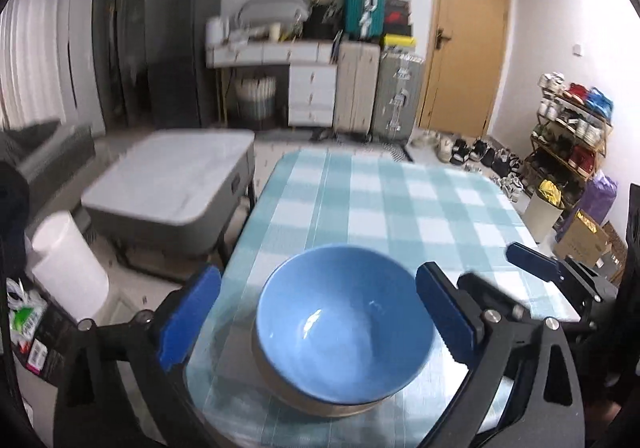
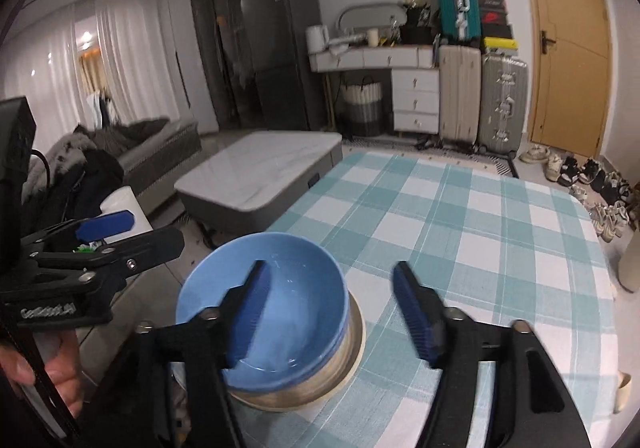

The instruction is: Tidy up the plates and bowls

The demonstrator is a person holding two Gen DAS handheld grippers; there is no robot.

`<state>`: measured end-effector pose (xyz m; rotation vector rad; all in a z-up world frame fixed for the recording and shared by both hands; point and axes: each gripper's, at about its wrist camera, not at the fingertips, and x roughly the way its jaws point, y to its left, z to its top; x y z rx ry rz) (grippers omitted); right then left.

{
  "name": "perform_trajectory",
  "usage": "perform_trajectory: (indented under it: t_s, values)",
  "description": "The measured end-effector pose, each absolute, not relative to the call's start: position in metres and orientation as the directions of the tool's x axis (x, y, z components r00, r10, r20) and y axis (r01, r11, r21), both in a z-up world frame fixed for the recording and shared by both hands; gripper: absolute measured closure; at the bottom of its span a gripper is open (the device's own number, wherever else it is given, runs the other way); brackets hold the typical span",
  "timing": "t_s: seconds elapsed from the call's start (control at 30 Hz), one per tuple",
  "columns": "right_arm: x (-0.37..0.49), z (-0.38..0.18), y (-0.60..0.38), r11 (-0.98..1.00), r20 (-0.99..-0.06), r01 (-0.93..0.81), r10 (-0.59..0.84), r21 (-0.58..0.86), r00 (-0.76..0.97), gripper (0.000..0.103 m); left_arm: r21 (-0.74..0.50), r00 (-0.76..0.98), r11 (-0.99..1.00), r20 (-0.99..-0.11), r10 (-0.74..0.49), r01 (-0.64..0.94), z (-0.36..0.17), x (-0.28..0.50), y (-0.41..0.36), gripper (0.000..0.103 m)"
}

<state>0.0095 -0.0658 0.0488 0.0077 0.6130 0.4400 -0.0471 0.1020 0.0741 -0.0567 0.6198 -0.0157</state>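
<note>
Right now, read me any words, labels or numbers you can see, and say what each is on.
"...AI": white lettering on the left tool body, start too blurred to read.
Packets with a barcode label: too small to read.
Black boxes by the teal suitcase: red marks, unreadable.
Blue bowl, checked tablecloth: no text.
</note>
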Motion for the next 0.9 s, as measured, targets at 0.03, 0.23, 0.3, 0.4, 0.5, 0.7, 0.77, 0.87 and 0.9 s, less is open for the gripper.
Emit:
perform_trajectory:
  t_s: [0.03,0.23,0.3,0.4,0.5,0.7,0.77,0.87,0.9]
  values:
    - [0.002,0.048,-0.071,0.919,-0.538,-0.373,0.38,0.128,0.753,0.013,-0.04,0.821,0.999,-0.57,-0.027,0.004,0.076,-0.049,0.097,0.003]
    - [-0.023,0.047,-0.099,0.942,-0.499,-0.312,0.329,0.121,0.802,0.005,0.024,0.896,1.0,-0.443,0.01,0.001,0.08,-0.068,0.08,0.002]
    - [-0.031,0.049,-0.108,0.947,-0.48,-0.3,0.319,0.118,0.817,0.003,0.05,0.928,0.998,-0.37,0.045,-0.029,0.077,-0.08,0.076,0.0]
    - [-0.045,0.051,-0.114,0.948,-0.447,-0.295,0.316,0.117,0.837,0.002,0.01,0.93,1.0,-0.367,0.02,-0.018,0.069,-0.087,0.075,0.0]
    - [-0.061,0.053,-0.116,0.951,-0.421,-0.284,0.31,0.126,0.852,0.001,-0.036,0.913,0.999,-0.407,-0.005,-0.01,0.061,-0.087,0.078,0.0]
    - [-0.091,0.05,-0.112,0.962,-0.372,-0.245,0.273,0.121,0.887,0.001,-0.042,0.897,0.999,-0.442,-0.001,-0.02,0.049,-0.091,0.079,0.0]
    - [-0.103,0.047,-0.105,0.967,-0.373,-0.242,0.253,0.078,0.893,0.001,-0.035,0.894,0.999,-0.449,0.002,-0.02,0.047,-0.094,0.078,0.0]
    - [-0.114,0.044,-0.097,0.975,-0.374,-0.222,0.217,0.03,0.902,0.001,-0.047,0.883,0.999,-0.469,-0.015,-0.008,0.045,-0.097,0.078,0.0]
    - [-0.118,0.043,-0.095,0.976,-0.369,-0.216,0.209,0.023,0.906,0.001,-0.051,0.879,0.999,-0.476,-0.02,-0.005,0.044,-0.097,0.079,0.0]
